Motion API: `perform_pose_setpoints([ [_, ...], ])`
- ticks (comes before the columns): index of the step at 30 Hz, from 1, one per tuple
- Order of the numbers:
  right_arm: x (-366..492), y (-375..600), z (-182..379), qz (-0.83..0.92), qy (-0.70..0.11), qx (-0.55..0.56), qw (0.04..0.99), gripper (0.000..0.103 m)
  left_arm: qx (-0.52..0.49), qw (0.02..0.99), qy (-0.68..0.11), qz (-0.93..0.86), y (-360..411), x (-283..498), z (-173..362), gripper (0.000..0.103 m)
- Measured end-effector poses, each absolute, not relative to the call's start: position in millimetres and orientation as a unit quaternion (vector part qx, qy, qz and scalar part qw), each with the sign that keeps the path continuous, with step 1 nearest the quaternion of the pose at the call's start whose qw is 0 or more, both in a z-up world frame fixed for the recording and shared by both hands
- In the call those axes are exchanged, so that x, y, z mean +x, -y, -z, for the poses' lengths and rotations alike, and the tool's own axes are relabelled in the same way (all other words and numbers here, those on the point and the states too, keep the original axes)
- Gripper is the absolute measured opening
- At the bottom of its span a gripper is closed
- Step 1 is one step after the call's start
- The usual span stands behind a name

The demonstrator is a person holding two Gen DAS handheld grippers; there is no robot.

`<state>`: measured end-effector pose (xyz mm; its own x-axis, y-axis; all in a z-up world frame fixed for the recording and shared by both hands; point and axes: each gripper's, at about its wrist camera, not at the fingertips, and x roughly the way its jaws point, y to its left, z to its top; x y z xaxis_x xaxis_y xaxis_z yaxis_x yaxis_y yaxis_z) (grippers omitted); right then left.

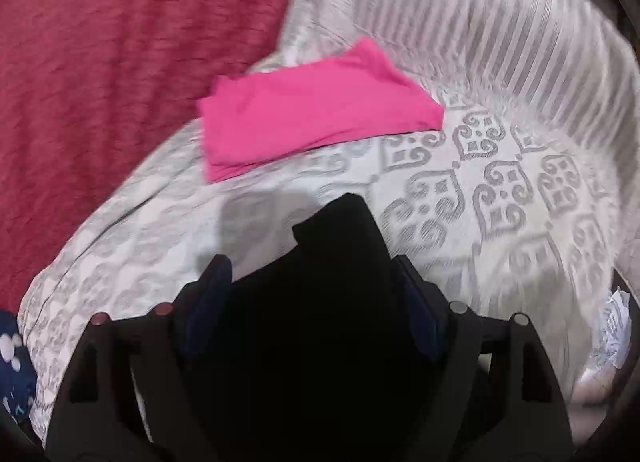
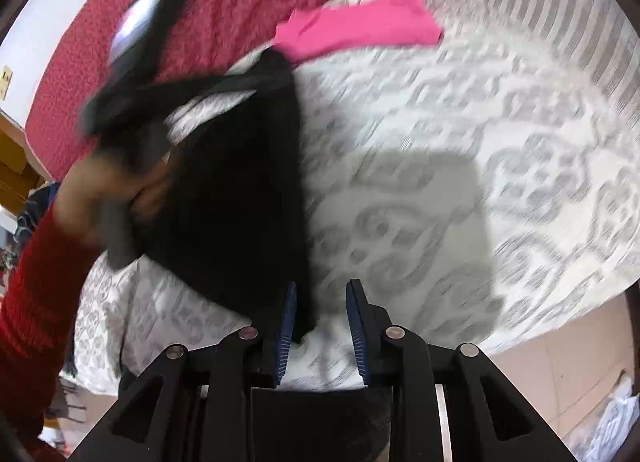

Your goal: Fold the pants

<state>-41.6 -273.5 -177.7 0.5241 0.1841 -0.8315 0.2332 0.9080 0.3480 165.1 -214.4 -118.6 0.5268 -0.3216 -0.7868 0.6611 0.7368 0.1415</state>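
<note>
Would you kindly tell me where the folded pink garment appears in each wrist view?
Left wrist view: the pink garment lies just above centre, on the patterned white bedspread.
Right wrist view: the pink garment lies near the top, right of centre.
Shared landmark: the red blanket borders it on the left.

Under me spreads a white bedspread [image 1: 500, 198] woven with grey scroll medallions, its far border turning to plain grey stripes. A folded pink garment [image 1: 316, 110] lies flat on it near that border, one corner touching the red textured blanket [image 1: 100, 62] that covers the rest of the bed. At my lower left I glimpse navy cloth with white dots [image 1: 12, 362]. Off the bed's near edge, crumpled white paper [image 2: 612, 418] sits on a pale tiled floor [image 2: 560, 350].
</note>
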Motion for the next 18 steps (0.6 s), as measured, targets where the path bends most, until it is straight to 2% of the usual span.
perform_pose_setpoints([
  [1,-39,280,175,0.020,-0.484,0.219,0.847,0.031,0.207,0.845,-0.395,0.294,200,164,115,0.084],
  [3,-32,295,169,0.025,-0.476,0.236,0.847,0.042,0.179,0.845,-0.408,0.295,165,163,108,0.086],
  [9,-4,281,161,0.017,-0.458,0.238,0.857,0.062,0.118,0.857,-0.437,0.247,88,174,115,0.086],
  [14,16,263,178,0.009,-0.484,0.245,0.840,0.063,0.096,0.834,-0.501,0.209,43,188,155,0.086],
  [18,30,261,185,0.016,-0.499,0.229,0.836,0.064,0.013,0.805,-0.544,0.238,21,196,182,0.086],
])
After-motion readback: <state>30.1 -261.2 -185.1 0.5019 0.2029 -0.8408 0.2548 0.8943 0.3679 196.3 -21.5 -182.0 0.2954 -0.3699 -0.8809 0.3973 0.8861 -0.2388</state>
